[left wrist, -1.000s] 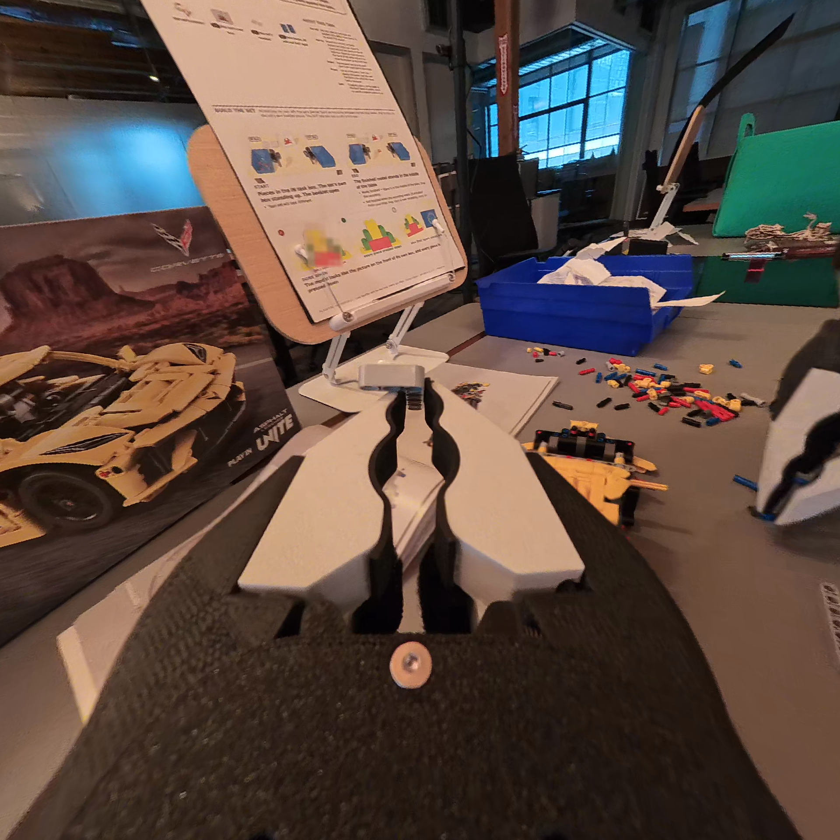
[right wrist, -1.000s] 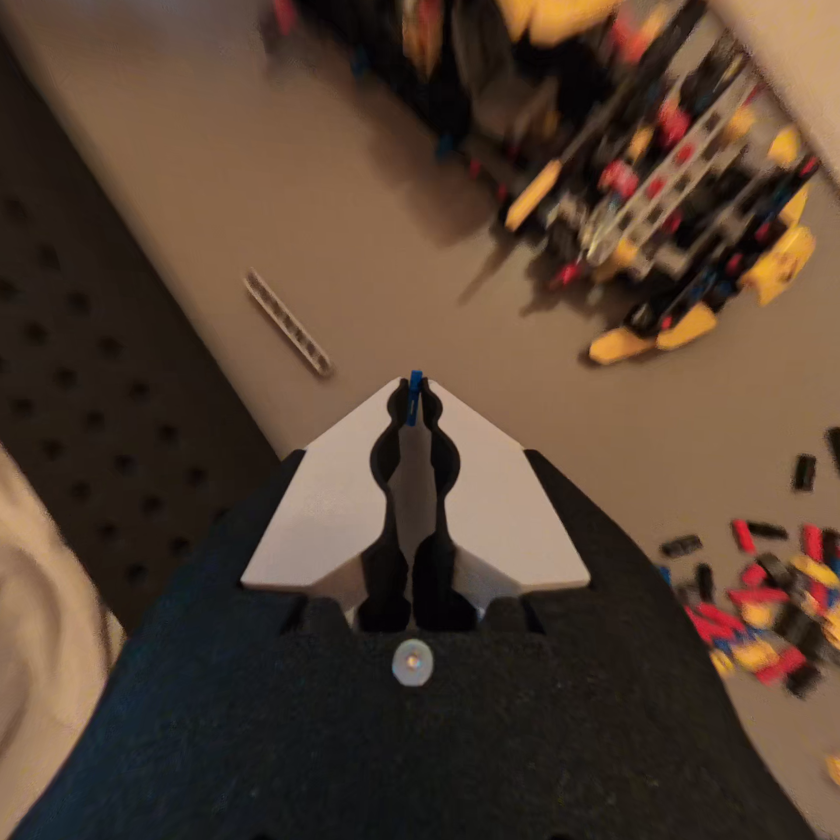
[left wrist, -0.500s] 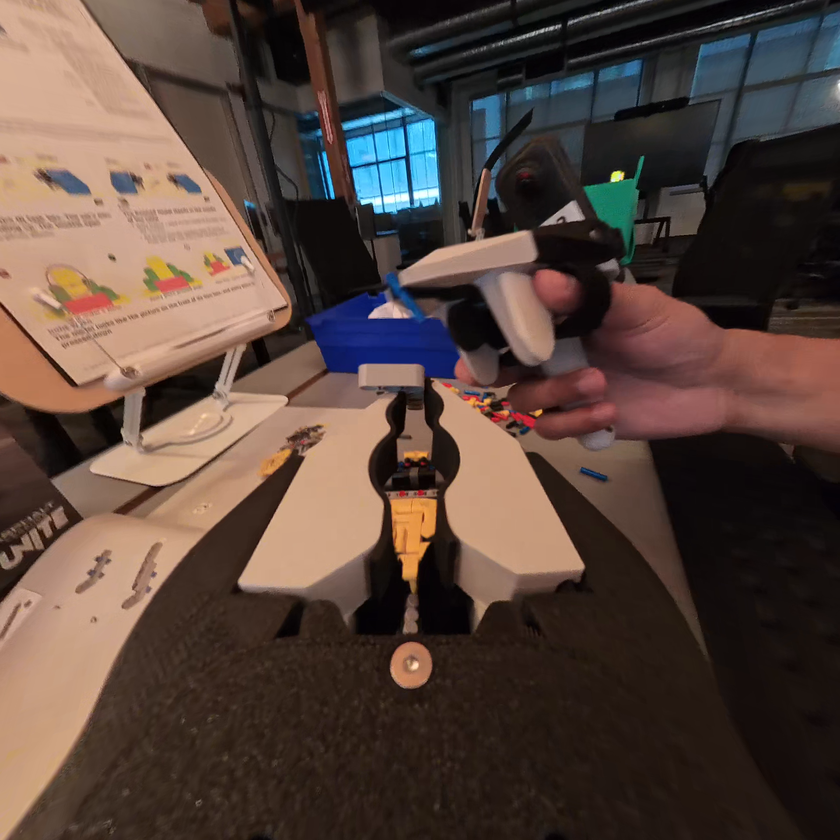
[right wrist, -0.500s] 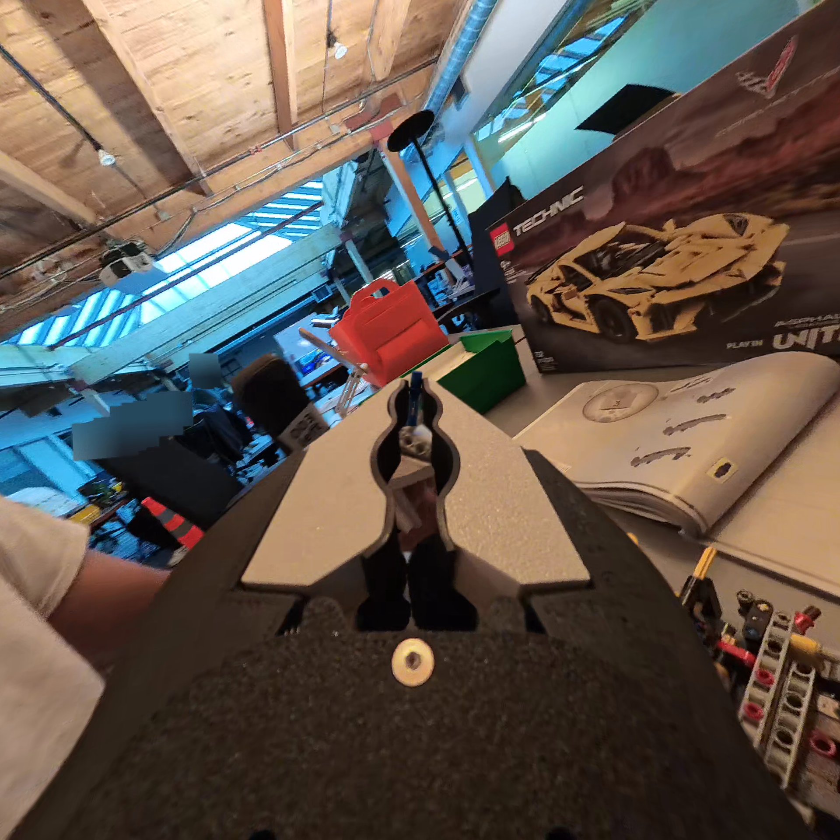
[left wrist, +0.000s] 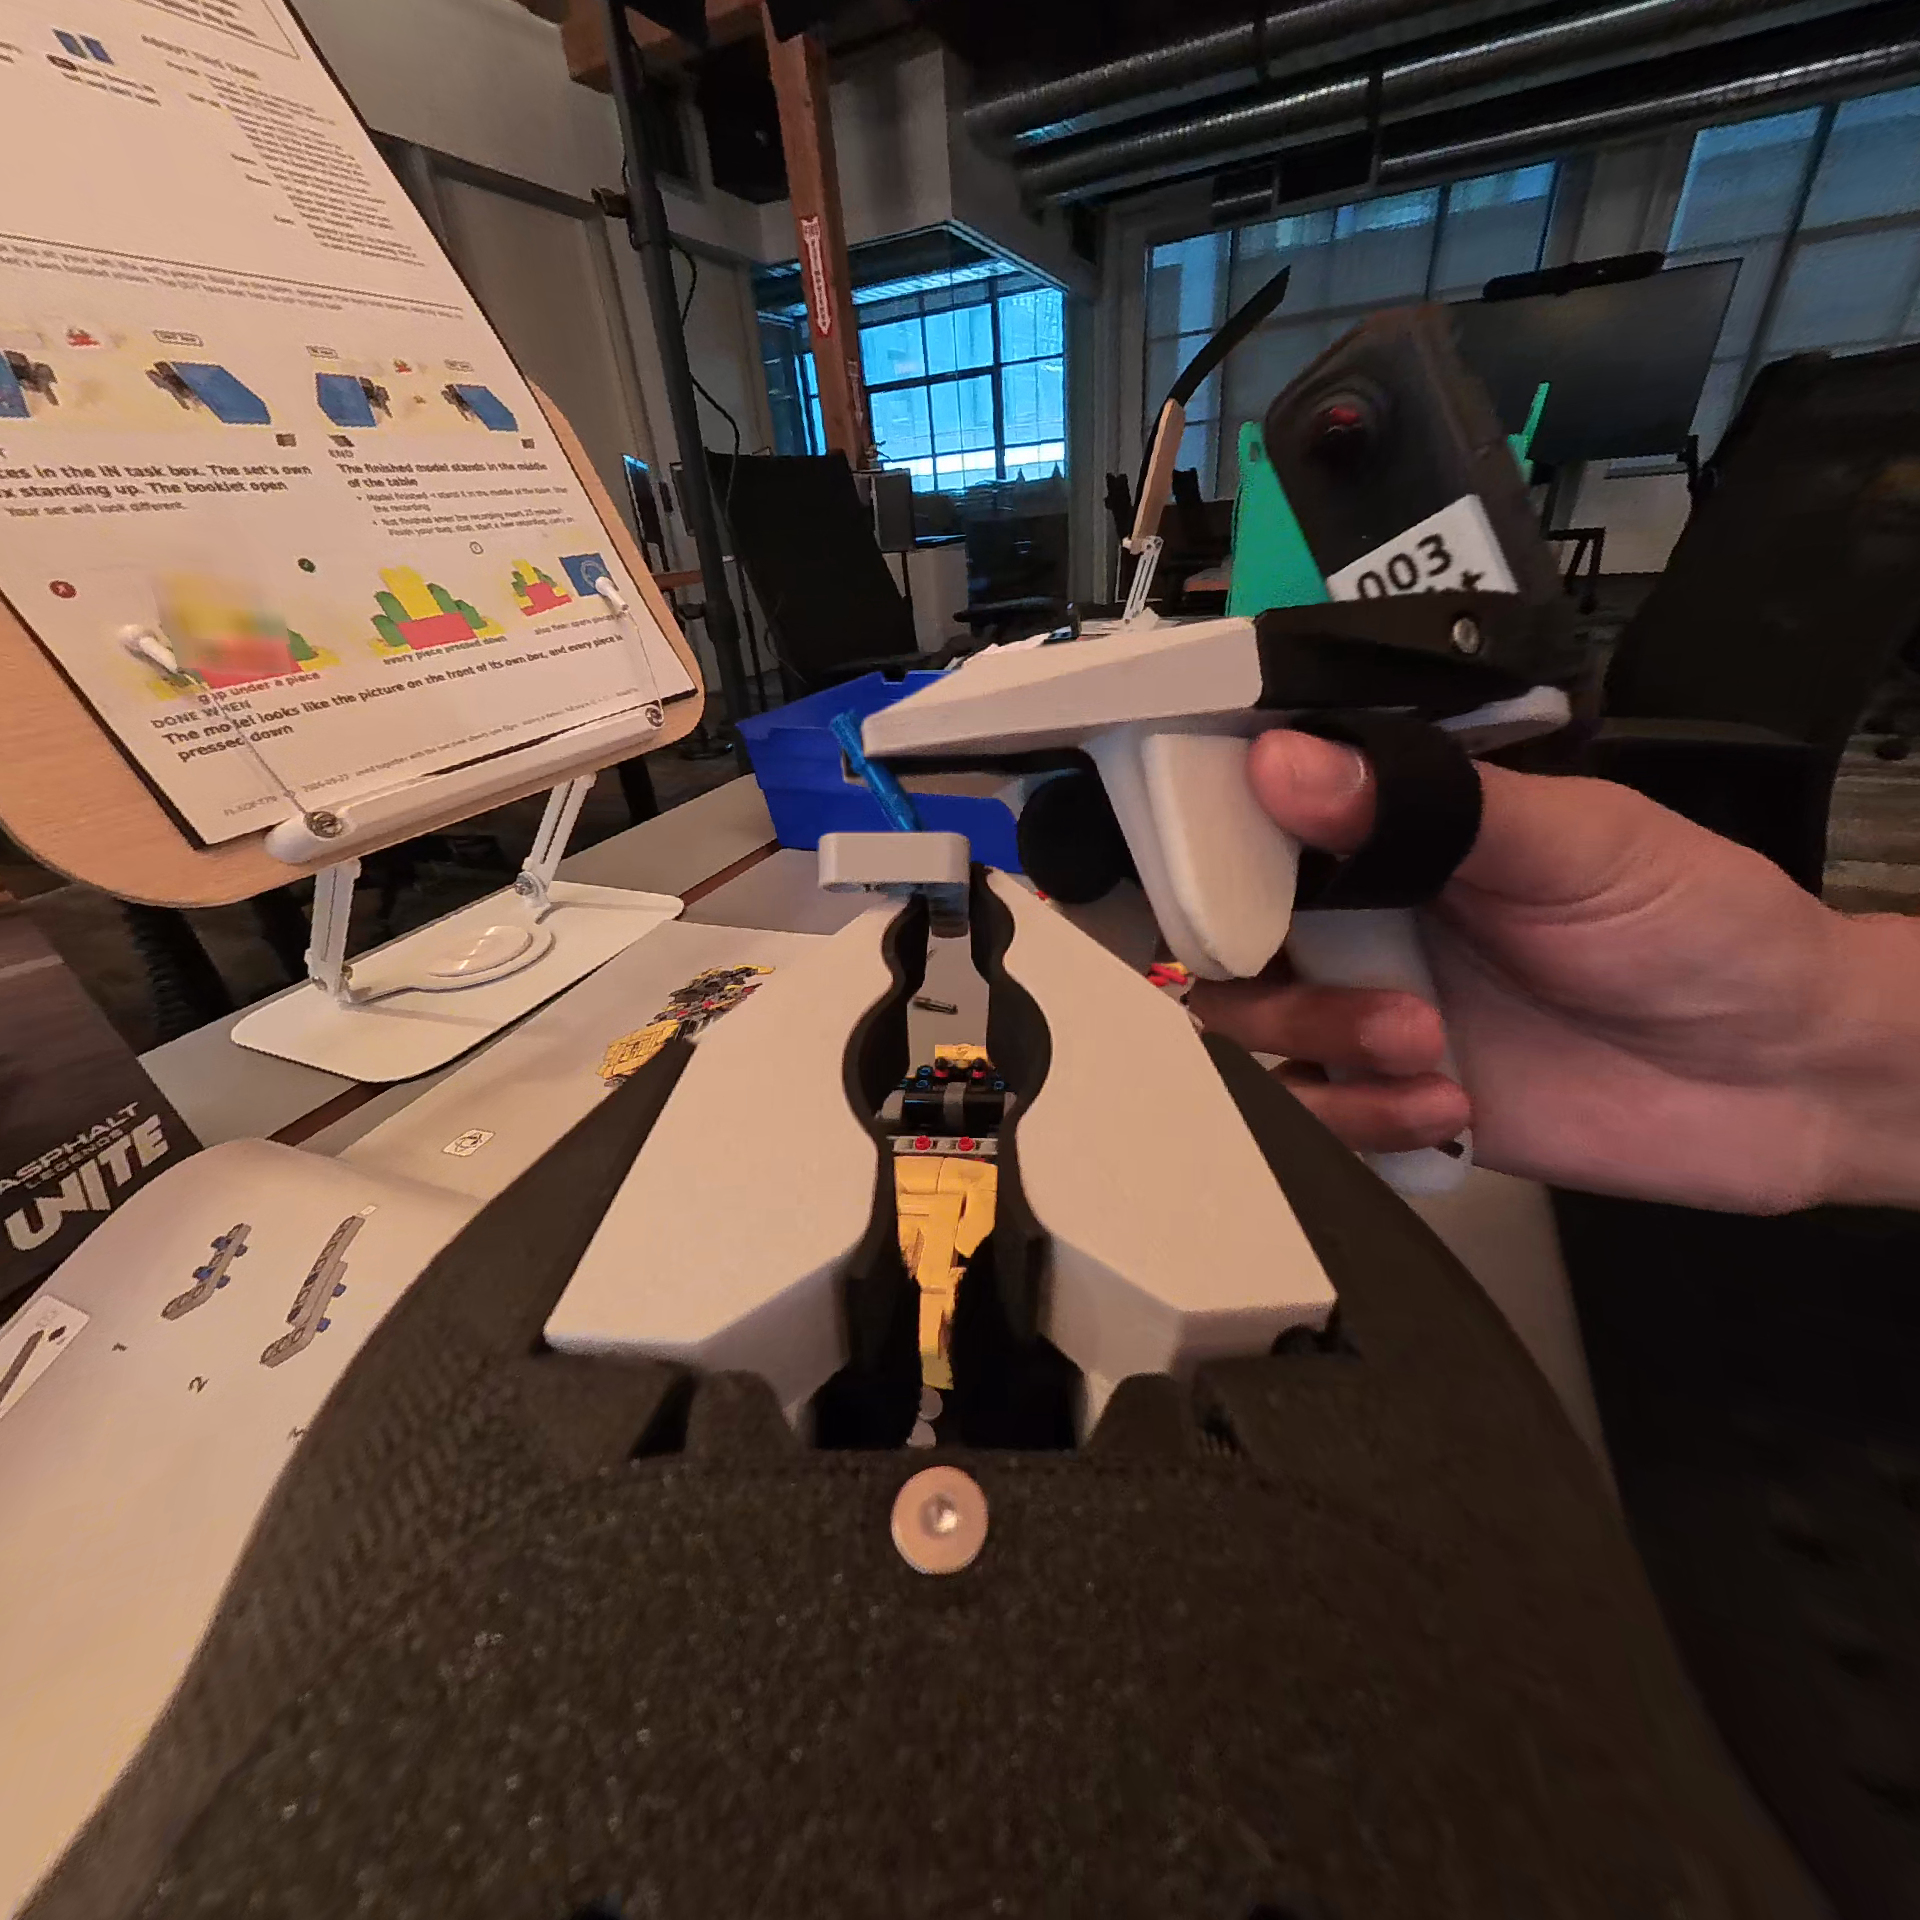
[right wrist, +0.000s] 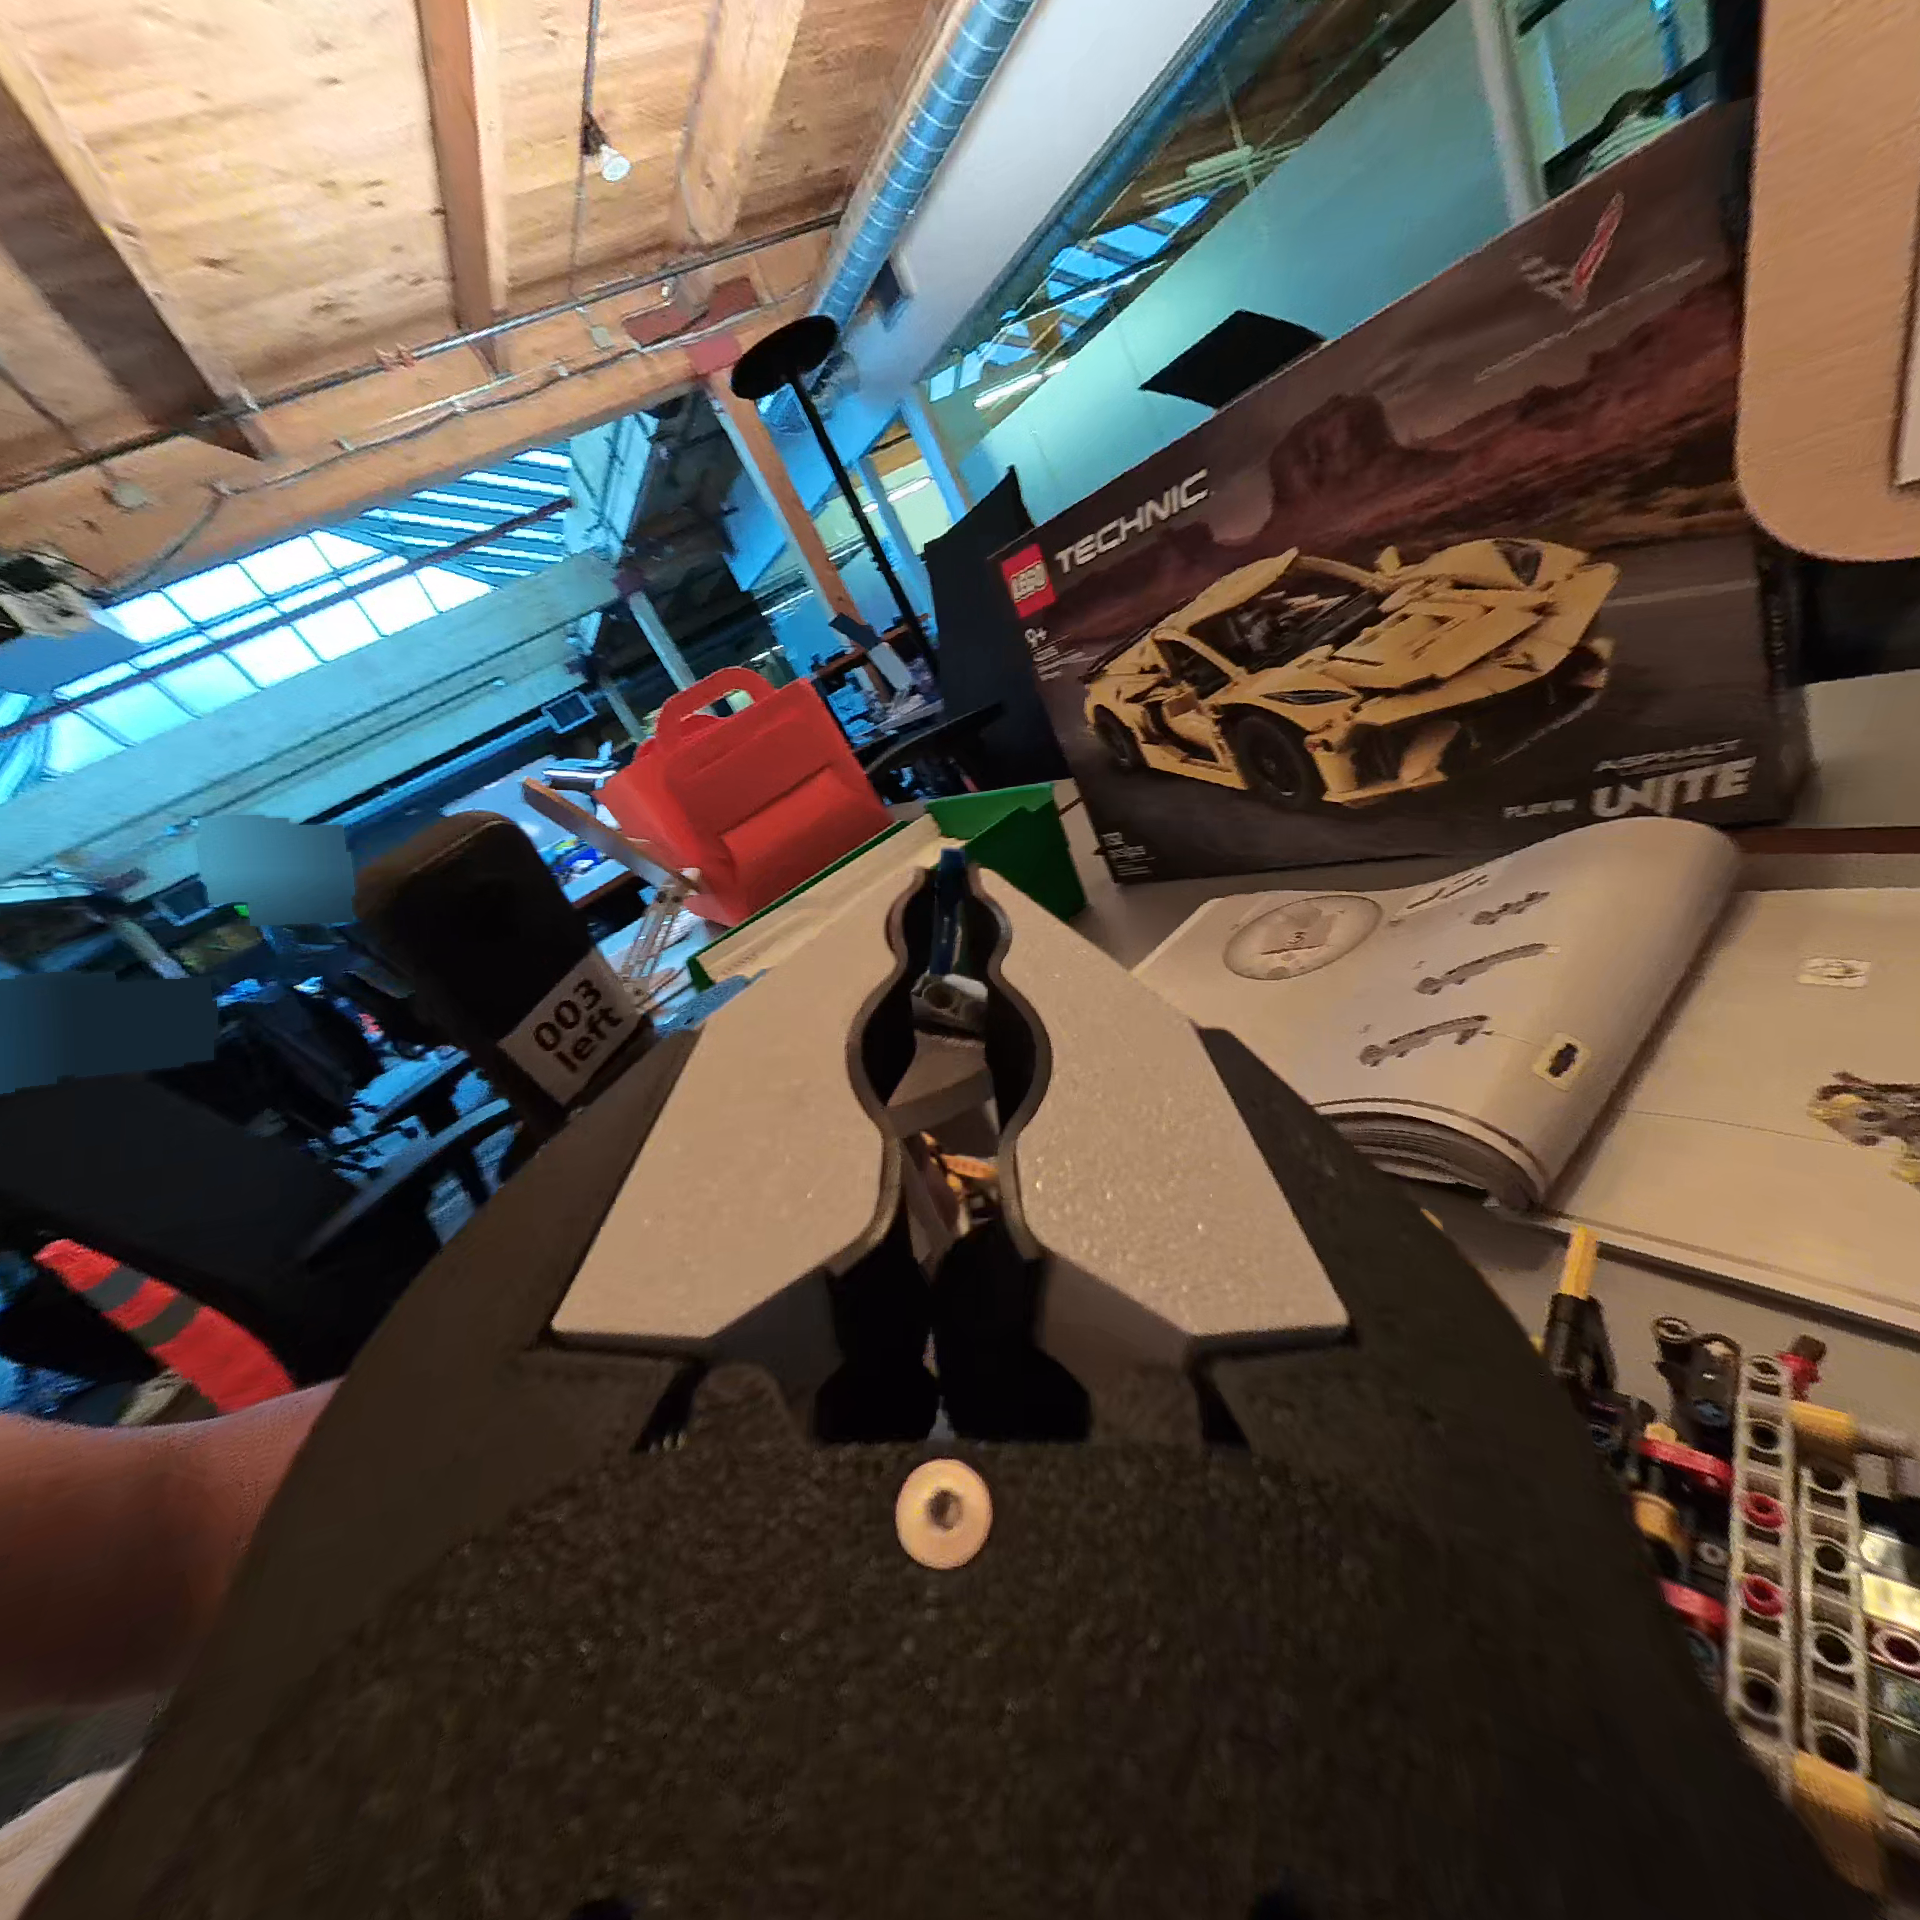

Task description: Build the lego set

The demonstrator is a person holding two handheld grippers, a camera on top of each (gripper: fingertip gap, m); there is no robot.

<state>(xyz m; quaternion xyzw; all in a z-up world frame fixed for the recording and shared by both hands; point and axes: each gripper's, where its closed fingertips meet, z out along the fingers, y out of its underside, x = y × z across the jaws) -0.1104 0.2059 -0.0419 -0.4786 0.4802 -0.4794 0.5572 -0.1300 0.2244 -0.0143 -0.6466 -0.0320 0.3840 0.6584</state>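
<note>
Our left claw pinches a small grey beam at its tips. Since a moment ago our right claw, clamped on a blue pin, has closed in from the right; the pin now touches the beam, so we judge insertion imminent. Below, the yellow car model sits on the worktop.

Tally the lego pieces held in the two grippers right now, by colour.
Grey: 1, the grey piece in the left gripper
Blue: 1, the blue pin in the right gripper
Total: 2
</note>
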